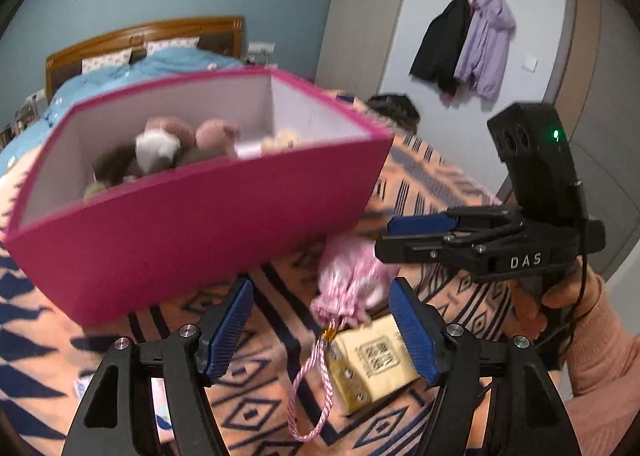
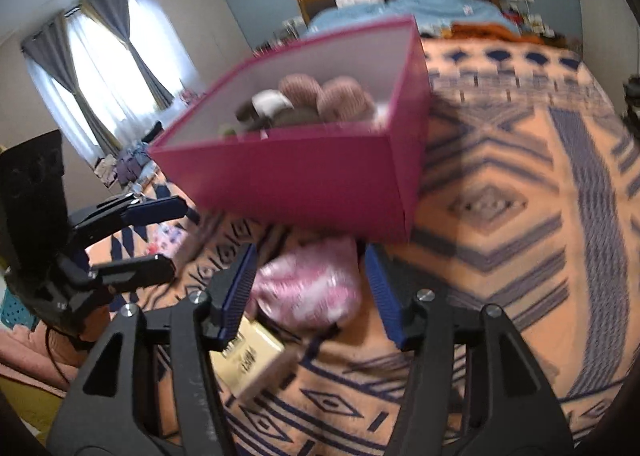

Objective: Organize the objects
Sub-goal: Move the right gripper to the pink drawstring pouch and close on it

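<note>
A magenta box [image 1: 180, 240] [image 2: 304, 180] stands on the patterned blanket and holds several plush toys [image 1: 168, 144] [image 2: 320, 98]. In front of it lie a pink-and-white drawstring pouch [image 1: 352, 280] [image 2: 308, 292] and a small yellow box [image 1: 372, 366] [image 2: 252, 360]. My left gripper [image 1: 320, 330] [image 2: 160, 240] is open and empty, with the pouch's cord and the yellow box ahead of its fingers. My right gripper [image 2: 312, 290] [image 1: 400, 238] is open just above the pouch, which shows between its blue pads [image 2: 240, 288] without being pressed.
The orange and navy blanket [image 2: 500, 196] covers the bed, with a blue duvet [image 1: 120, 76] and wooden headboard [image 1: 140, 32] behind. Coats [image 1: 472, 48] hang on the far wall. A sleeved hand [image 1: 580, 316] holds the right gripper. A curtained window [image 2: 100, 68] is at left.
</note>
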`<state>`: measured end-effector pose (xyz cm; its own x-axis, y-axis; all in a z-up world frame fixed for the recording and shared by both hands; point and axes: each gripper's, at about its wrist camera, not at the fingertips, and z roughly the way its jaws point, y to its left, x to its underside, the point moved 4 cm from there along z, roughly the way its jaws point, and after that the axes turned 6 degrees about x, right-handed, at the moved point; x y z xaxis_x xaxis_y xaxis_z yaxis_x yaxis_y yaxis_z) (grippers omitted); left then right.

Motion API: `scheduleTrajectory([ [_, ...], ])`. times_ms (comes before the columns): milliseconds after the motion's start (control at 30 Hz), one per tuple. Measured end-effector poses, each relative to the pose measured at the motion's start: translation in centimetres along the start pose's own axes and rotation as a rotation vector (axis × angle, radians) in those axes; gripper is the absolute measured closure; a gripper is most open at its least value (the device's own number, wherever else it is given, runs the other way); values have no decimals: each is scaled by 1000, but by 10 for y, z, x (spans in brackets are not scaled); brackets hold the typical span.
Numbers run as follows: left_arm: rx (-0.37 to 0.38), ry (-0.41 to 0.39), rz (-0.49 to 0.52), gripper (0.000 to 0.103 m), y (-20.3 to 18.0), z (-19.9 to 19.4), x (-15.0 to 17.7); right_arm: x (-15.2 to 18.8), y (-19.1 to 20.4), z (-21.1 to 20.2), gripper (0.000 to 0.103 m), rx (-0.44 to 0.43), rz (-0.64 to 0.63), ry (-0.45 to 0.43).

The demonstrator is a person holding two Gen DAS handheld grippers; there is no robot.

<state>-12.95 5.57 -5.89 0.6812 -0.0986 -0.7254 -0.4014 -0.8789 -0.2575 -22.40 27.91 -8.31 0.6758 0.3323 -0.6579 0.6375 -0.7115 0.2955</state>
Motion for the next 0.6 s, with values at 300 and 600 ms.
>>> scheduleTrajectory([
  [300,-4,74,-23,35,1,18,15,5,-7,26,45,-25,52,51],
  [600,-23,102,-69,50,13,23,22,10,-3,27,52,-25,51,57],
])
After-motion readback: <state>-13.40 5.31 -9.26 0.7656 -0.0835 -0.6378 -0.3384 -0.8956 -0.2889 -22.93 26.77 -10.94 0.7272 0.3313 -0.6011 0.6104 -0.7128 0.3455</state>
